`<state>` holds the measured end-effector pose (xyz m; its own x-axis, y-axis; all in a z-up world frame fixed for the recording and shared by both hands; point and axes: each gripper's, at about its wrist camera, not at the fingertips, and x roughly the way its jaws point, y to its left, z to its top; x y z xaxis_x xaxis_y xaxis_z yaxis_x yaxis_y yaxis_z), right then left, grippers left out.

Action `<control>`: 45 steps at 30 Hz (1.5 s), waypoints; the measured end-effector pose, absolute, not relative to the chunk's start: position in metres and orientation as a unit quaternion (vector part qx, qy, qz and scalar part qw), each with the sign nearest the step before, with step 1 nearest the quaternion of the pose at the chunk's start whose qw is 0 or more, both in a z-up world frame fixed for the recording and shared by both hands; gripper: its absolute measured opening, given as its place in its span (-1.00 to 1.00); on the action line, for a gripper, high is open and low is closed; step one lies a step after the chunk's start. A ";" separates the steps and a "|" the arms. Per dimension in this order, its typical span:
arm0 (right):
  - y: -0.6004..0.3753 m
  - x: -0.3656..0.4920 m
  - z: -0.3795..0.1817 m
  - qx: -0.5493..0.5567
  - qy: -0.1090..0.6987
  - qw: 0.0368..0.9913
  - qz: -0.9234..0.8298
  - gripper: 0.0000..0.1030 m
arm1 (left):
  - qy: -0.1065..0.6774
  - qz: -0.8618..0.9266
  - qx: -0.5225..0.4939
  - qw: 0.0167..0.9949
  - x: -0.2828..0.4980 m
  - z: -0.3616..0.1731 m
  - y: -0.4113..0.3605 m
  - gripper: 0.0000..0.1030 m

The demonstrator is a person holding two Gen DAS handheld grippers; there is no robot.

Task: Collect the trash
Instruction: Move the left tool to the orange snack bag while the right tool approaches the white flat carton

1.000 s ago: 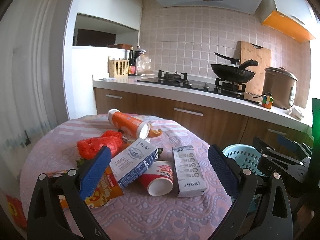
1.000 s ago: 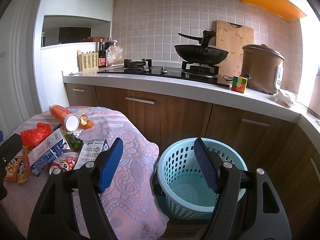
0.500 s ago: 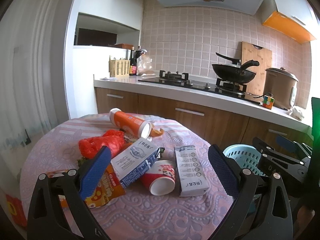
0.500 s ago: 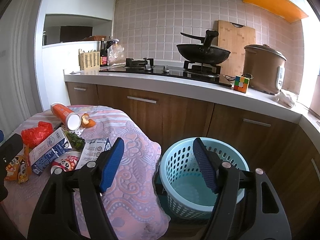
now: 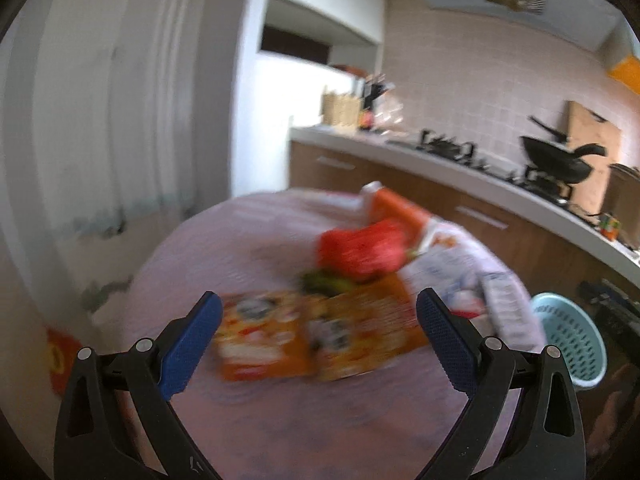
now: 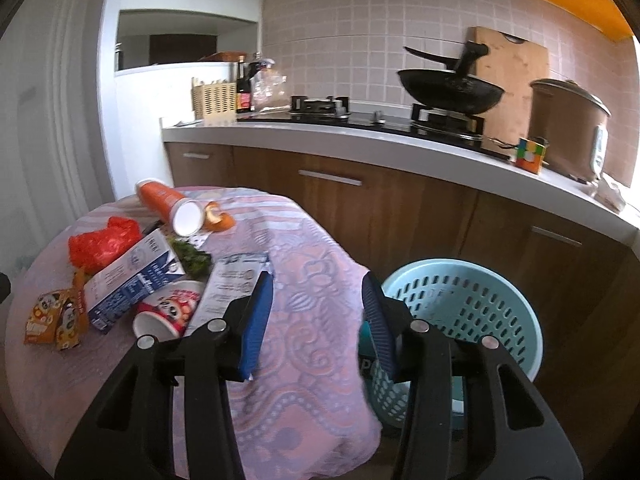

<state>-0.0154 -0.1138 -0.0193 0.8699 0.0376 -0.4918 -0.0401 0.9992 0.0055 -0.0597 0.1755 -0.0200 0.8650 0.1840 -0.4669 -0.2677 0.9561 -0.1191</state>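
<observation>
Step in hand looks like pick approach. Left gripper (image 5: 318,332) jaws spread, nothing between them, lined up on the orange snack packets (image 5: 316,338) at the table's near-left. Right gripper (image 6: 316,320) jaws have just been closing, still apart, empty. Next: left closes on packet, carries right to the blue basket (image 6: 472,312), empty on the floor.

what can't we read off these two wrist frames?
- Left wrist view: motion blur smears the orange snack packets and red bag; print unreadable.
- Right wrist view: the right gripper covers part of the white carton and the basket rim.
- Basket bottom: hidden by its own wall and that gripper.
- Left gripper: absent from the right view.
</observation>
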 end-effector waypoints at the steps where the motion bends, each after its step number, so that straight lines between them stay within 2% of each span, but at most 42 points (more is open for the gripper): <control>1: -0.109 -0.015 -0.020 -0.005 0.255 0.967 0.025 -0.17 | 0.244 0.123 -0.099 0.957 -0.059 -0.025 0.187 0.83; 7: -0.086 -0.012 -0.029 -0.022 0.267 0.962 0.051 -0.17 | 0.299 0.121 -0.128 0.938 -0.042 -0.053 0.219 0.83; 17: -0.078 -0.005 -0.042 -0.024 0.291 0.954 0.060 -0.17 | 0.379 0.114 -0.118 0.911 -0.022 -0.087 0.222 0.83; 22: -0.075 -0.004 -0.043 -0.029 0.295 0.953 0.063 -0.17 | 0.390 0.126 -0.106 0.906 -0.019 -0.091 0.226 0.83; 31: -0.066 -0.001 -0.048 -0.037 0.301 0.950 0.067 -0.17 | 0.389 0.120 -0.115 0.906 -0.015 -0.087 0.244 0.45; 34: -0.063 -0.001 -0.049 -0.039 0.302 0.950 0.069 -0.17 | 0.402 0.122 -0.092 0.903 -0.006 -0.088 0.240 0.51; 38: -0.064 0.000 -0.049 -0.038 0.302 0.950 0.065 -0.17 | 0.422 0.113 -0.083 0.896 0.001 -0.090 0.236 0.84; 45: -0.066 0.004 -0.052 -0.034 0.310 0.948 0.065 -0.17 | 0.435 0.138 -0.056 0.888 0.014 -0.093 0.233 0.86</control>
<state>0.0039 -0.0665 -0.0525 0.7989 0.1030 -0.5925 -0.1451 0.9891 -0.0236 0.0140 0.2331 -0.0929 0.5832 0.1956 -0.7884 -0.2935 0.9557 0.0200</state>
